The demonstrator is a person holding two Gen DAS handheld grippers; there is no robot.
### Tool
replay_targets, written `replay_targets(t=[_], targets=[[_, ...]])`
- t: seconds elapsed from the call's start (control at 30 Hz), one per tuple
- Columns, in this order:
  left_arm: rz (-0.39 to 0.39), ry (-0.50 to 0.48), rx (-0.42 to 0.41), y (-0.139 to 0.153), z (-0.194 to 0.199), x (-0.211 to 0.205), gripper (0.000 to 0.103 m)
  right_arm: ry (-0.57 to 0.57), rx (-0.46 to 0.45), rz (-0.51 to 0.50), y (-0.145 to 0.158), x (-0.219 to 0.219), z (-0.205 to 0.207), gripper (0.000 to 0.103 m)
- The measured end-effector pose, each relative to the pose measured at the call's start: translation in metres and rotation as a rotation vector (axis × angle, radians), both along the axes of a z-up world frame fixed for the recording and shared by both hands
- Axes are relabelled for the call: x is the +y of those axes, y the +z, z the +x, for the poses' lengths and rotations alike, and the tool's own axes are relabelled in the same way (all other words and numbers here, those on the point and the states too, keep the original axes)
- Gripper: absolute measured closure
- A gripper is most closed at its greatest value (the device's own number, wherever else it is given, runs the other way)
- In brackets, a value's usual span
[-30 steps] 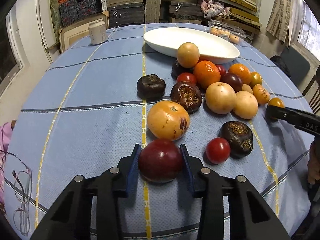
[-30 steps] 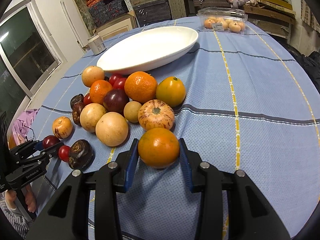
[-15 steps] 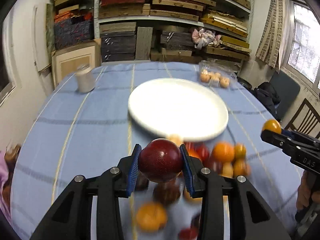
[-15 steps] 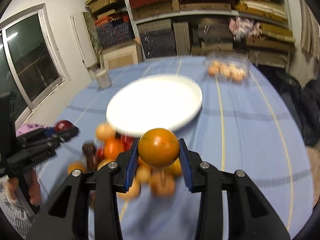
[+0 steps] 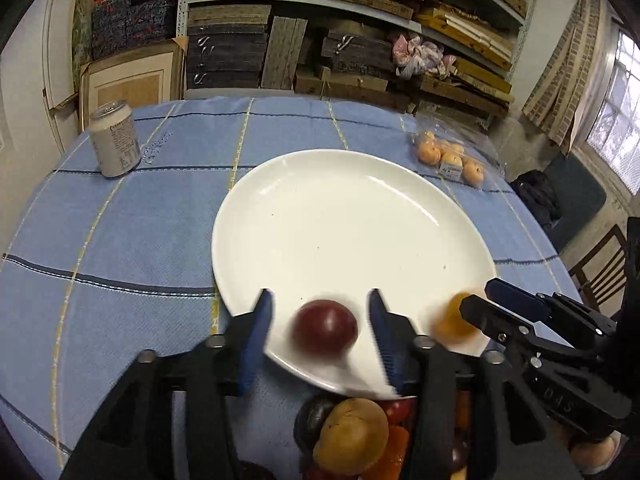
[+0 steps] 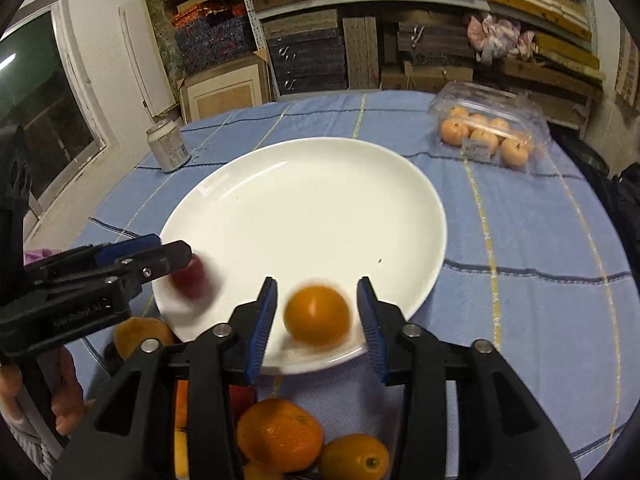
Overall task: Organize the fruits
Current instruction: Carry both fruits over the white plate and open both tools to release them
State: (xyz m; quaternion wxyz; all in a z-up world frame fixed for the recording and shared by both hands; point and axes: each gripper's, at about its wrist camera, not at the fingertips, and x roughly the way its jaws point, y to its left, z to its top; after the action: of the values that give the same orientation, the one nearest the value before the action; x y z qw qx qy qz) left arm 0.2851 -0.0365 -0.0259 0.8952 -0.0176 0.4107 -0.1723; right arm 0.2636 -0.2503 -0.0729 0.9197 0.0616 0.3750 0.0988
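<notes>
A white plate (image 5: 340,220) lies in the middle of the blue checked tablecloth. Over its near rim my left gripper (image 5: 320,300) has its jaws opening. A dark red fruit (image 5: 324,328), blurred, sits between the blue pads with a gap on each side. In the right wrist view my right gripper (image 6: 317,286) is also opening over the plate (image 6: 304,208). A round orange fruit (image 6: 318,316) lies loose between its pads. Both fruits are at the plate's near edge, side by side.
The pile of mixed fruit (image 5: 352,436) lies on the cloth just under both grippers. A drink can (image 5: 115,140) stands at the far left. A clear box of small orange fruits (image 6: 484,136) sits at the far right. Shelves stand behind the table, and a chair (image 5: 600,268) stands to the right.
Both grippers lifted their fruits off the cloth and carried them forward over the plate's near rim. Their jaws have now parted, and both fruits are free between the pads.
</notes>
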Motion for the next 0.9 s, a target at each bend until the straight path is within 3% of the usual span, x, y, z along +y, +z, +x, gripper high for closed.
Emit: replay_targets(t=[0.07, 0.2, 0.33, 0.53, 0.67, 0.8, 0.9], targets=[[0.000, 0.001, -0.018, 0.004, -0.006, 0.004, 0.042, -0.005, -0.015, 0.012, 0.003, -0.003, -0.005, 0.050], [-0.012, 0.022, -0.054, 0.015, -0.022, 0.019, 0.038, -0.026, -0.069, 0.030, 0.018, -0.016, -0.025, 0.048], [-0.016, 0.061, -0.077, 0.016, -0.050, 0.038, 0.033, -0.082, -0.130, 0.062, 0.028, -0.034, -0.057, 0.032], [-0.031, 0.051, -0.099, 0.006, -0.084, 0.046, 0.030, -0.182, -0.130, 0.134, 0.009, -0.071, -0.105, 0.020], [0.012, 0.006, -0.114, 0.004, -0.090, 0.029, 0.029, -0.203, -0.080, 0.208, -0.005, -0.088, -0.116, 0.020], [0.066, -0.040, -0.117, -0.001, -0.089, 0.010, 0.029, -0.192, -0.070, 0.204, -0.008, -0.086, -0.118, 0.020], [0.063, -0.057, -0.099, -0.005, -0.084, 0.005, 0.029, -0.181, -0.074, 0.176, -0.007, -0.079, -0.119, 0.019]])
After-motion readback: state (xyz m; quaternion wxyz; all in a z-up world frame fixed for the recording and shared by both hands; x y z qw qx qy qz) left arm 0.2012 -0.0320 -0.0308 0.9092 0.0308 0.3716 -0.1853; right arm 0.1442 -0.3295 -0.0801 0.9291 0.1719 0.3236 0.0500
